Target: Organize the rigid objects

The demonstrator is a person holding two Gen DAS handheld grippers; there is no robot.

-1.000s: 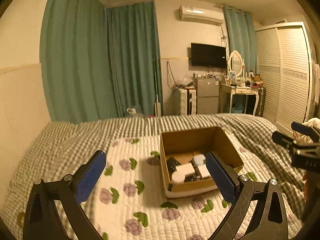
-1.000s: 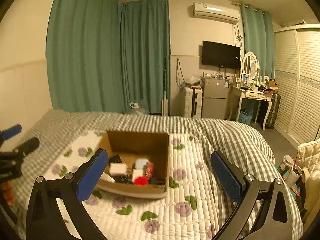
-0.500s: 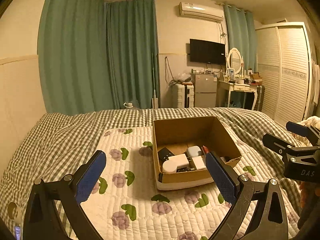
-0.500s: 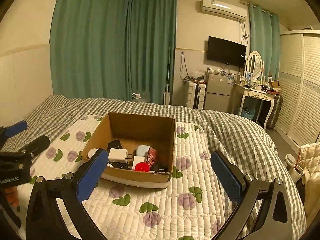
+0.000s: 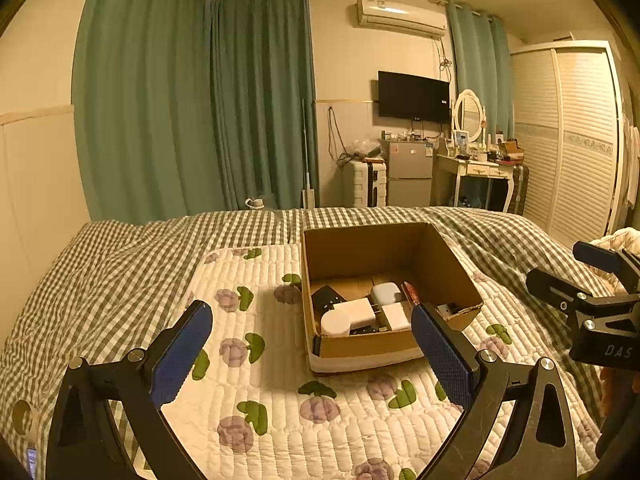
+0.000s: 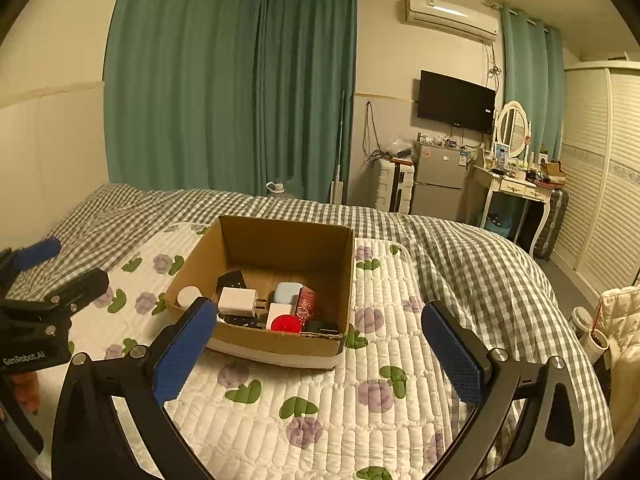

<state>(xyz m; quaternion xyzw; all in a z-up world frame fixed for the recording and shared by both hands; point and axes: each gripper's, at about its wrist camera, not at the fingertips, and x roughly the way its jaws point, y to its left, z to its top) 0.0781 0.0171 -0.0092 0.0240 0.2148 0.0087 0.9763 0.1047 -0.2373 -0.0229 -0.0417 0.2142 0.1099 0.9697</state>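
An open cardboard box sits on a white floral quilt on the bed. It holds several small rigid objects: a white charger, a pale blue case, a red round lid, a red patterned tin, a black card and a white round jar. My left gripper is open and empty, hovering just short of the box. My right gripper is open and empty, also short of the box. Each gripper shows at the edge of the other's view.
The floral quilt lies over a green checked bedspread. Beyond the bed stand green curtains, a small fridge, a suitcase, a dressing table and a wardrobe on the right. A cup stands on the floor by the bed.
Both grippers have risen and tilted down over the second, so the box now sits lower and nearer in both views. Both stay open and empty.
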